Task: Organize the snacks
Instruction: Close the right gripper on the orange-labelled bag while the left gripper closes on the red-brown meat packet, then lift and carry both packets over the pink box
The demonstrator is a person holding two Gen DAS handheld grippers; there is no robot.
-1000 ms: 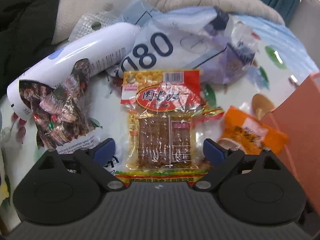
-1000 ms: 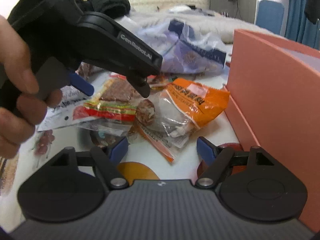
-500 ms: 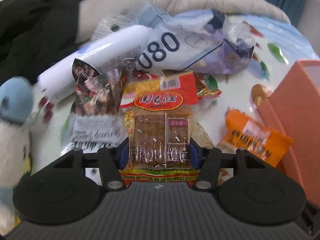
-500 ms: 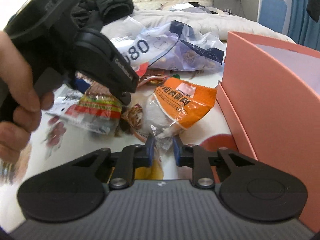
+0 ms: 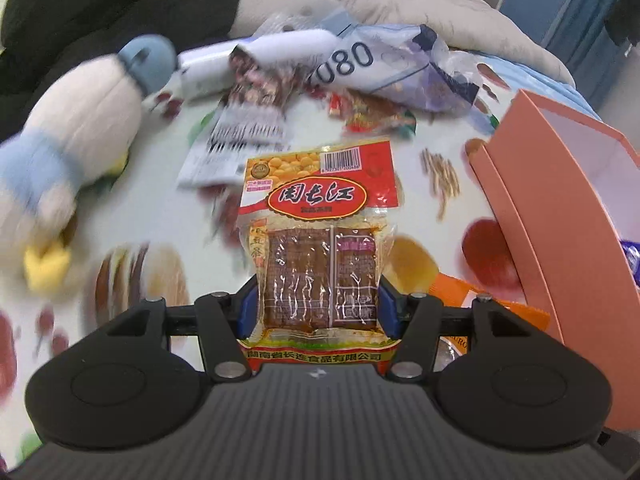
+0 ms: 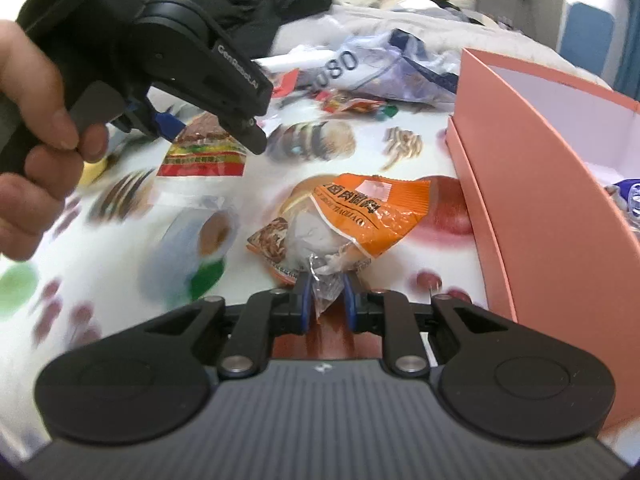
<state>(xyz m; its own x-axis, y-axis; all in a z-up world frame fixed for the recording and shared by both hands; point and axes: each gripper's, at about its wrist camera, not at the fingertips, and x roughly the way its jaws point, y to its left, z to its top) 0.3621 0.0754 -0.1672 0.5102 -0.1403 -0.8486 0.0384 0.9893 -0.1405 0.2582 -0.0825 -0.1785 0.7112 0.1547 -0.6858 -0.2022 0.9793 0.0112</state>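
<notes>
Plush penguin (image 5: pixel 68 168), dark clothing (image 5: pixel 100 12)

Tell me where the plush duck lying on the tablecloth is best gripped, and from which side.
Grip the plush duck across its white middle, coming from above. It lies on its side, soft and rounded, so the tongs can likely squeeze in there; the head and feet look bulkier. Motion blur hides finer detail.

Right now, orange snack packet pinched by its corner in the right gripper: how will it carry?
Probably floppy: the right gripper pinches only the clear crinkled corner of the orange packet, so the body may swing. Likely light; it looks puffy. The thin film might slip or tear if jerked toward the pink box.
</notes>
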